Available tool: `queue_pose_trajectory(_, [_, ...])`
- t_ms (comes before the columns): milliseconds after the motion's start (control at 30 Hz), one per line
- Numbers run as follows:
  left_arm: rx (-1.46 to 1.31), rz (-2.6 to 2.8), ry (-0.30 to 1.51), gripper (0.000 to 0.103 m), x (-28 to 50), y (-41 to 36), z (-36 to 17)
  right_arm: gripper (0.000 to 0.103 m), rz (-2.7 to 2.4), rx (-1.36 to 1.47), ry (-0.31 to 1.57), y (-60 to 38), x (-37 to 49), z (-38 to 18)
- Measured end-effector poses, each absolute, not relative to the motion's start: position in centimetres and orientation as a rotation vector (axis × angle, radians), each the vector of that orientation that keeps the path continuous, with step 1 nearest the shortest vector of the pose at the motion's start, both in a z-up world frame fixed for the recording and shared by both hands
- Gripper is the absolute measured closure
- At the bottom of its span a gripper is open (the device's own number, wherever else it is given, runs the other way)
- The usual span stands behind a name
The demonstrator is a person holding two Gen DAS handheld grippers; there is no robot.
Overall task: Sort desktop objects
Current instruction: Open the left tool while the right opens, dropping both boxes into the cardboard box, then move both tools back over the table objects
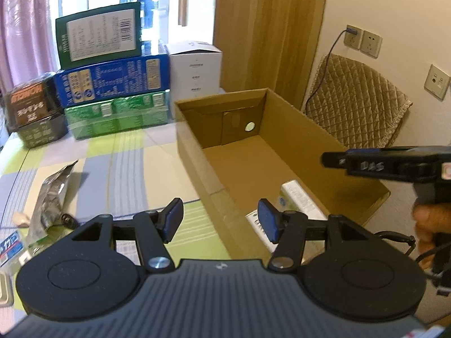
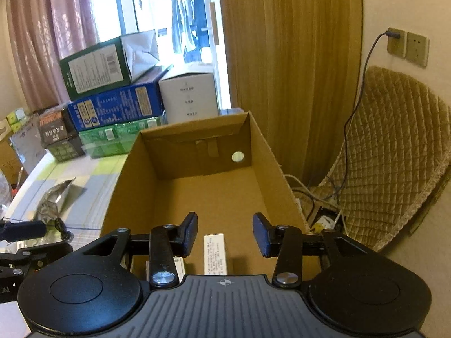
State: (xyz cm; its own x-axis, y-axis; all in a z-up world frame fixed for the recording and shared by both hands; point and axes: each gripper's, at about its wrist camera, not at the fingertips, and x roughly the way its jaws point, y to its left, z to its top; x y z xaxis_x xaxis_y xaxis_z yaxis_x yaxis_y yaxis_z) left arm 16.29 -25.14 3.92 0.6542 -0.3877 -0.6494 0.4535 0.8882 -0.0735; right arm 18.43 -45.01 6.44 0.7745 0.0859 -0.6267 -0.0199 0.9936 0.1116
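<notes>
- The left gripper (image 1: 220,219) hung with its jaws wide and nothing between them, above the near left wall of the carton (image 1: 191,140).
- The right gripper (image 2: 225,233) was likewise spread wide and empty, above the carton's (image 2: 135,174) near end.
- In the left view the right gripper (image 1: 335,159) reached in from the right over the carton, a hand (image 1: 428,222) on its grip; white marks on its side were too blurred to read.
- Two white packs lay on the carton floor at the near end: one (image 2: 215,253) between the right fingers, printed with small lines I could not read, and another (image 2: 179,266) partly hidden behind the left finger.
- The carton's far wall had a round hole (image 2: 237,156).
- On the striped cloth (image 1: 135,174) left of the carton lay a crumpled foil bag (image 1: 50,197) and, nearer, a blue-and-white packet (image 1: 10,246), its writing illegible.
- Behind stood stacked boxes: a dark green one (image 1: 98,35) with a white label and barcode atop a blue one (image 1: 112,80), atop a green pack (image 1: 118,112); a white box (image 1: 196,70) beside them.
- A black box (image 1: 31,102) at far left bore upside-down letters that I could not make out surely.
- A quilted chair (image 2: 394,152) stood right of the carton, and a cable (image 2: 363,84) ran to a wall socket (image 2: 396,40).
</notes>
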Motion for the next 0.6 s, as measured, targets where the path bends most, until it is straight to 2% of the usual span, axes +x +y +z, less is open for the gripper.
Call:
queue_pose_trajectory(233, [0.068,-0.424,0.718,0.047,14.0,-21.4,3.7,0.058,0.068,0.128,0.643,-44.1,15.1,8.3])
queue_pose_trajectory(533, [0.042,-0.325,0.755,0.042,9.4,-14.2,2.3,0.038,0.19,0.135,0.609,-37.6,9.4,8.8])
queue_pose_trajectory(600, [0.033,-0.284,0.768,0.041,8.5,-11.8,1.8,0.028,0.226,0.135,0.602,-35.8,8.3,8.7])
